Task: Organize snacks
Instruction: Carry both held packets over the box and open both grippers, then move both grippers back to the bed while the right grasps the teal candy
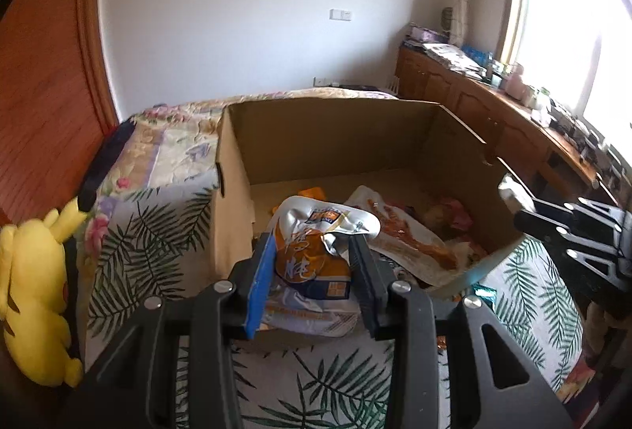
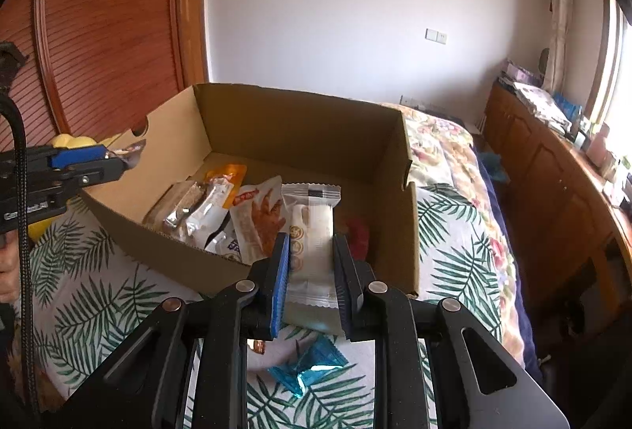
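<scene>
Cardboard, plain brown and open-topped: a shallow corrugated box (image 2: pixel 300 121) with round handle holes in its side walls, set on a bed under a white leaf-printed cover (image 2: pixel 98 294). Contents, loose on the box floor: a clear pouch showing an orange-brown chicken foot (image 2: pixel 258 219), a silvery foil-wrapped bar (image 2: pixel 185 207), a small orange sachet (image 2: pixel 229 174) and a red wrapper (image 2: pixel 357 231) near the right wall. Left claw (image 1: pixel 312 263): clenched on a crumpled silver-and-orange snack packet with printed characters (image 1: pixel 316 243), its top puffed and folded over, held just above the near wall of the box. Right claw (image 2: pixel 310 263): grasping a long white pillow-pack wrapper with crimped ends and a row of round gold marks (image 2: pixel 312 231), held lengthwise between the blue pad and the black pad, over the near edge of the box. Outside the box, on the bed cover below the right claw: a small shiny teal sachet (image 2: pixel 306 369). Beside the bed at the left: a yellow plush toy (image 1: pixel 35 294). Wooden cabinets (image 1: pixel 474 101) stand under a bright window.
</scene>
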The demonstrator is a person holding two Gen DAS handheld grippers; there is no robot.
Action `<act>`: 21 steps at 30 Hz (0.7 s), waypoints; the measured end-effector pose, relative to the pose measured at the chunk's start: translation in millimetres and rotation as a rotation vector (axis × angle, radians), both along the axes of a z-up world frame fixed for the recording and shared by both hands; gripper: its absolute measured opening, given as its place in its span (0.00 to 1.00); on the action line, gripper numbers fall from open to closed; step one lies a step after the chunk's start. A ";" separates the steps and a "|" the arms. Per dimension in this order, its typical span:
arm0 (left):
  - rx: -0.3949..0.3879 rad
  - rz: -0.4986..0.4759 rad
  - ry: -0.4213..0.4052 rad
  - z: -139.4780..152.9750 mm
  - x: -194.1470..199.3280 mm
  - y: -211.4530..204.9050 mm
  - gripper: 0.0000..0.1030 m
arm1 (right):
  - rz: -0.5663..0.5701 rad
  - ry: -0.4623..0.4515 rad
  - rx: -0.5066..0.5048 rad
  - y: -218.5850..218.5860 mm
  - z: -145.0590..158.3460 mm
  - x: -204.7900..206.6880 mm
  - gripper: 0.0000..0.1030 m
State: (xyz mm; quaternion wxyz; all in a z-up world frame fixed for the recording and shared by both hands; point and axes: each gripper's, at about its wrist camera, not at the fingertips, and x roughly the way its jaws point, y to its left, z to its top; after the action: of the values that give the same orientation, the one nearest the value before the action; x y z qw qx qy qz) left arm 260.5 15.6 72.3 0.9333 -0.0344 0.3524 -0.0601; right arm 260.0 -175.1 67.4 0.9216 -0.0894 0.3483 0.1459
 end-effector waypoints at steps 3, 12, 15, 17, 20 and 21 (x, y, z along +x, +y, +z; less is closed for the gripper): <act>-0.023 -0.002 0.020 -6.7 3.4 1.5 0.37 | -0.007 0.004 0.015 -1.6 -2.2 1.1 0.20; 0.012 -0.005 0.006 -11.3 3.3 -5.5 0.46 | -0.018 0.032 0.084 -7.7 -7.3 6.9 0.33; 0.002 -0.007 -0.007 -10.5 1.0 -3.5 0.50 | -0.017 0.025 0.117 -8.7 -7.2 5.8 0.33; -0.008 -0.009 -0.014 -9.5 -1.2 -1.7 0.55 | -0.008 0.015 0.130 -8.5 -5.5 1.5 0.33; -0.009 -0.016 -0.017 -7.3 -4.8 -2.5 0.56 | 0.007 0.000 0.131 -6.4 -1.9 -7.5 0.33; -0.004 -0.019 -0.015 -6.9 -5.8 -2.9 0.56 | 0.015 -0.008 0.128 -5.3 0.0 -12.0 0.33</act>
State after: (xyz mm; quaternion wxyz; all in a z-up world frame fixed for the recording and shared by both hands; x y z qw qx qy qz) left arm 254.7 12.8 65.3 0.9353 -0.0322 0.3455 -0.0699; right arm 248.0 -180.4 67.4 0.9258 -0.0334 0.3338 0.1743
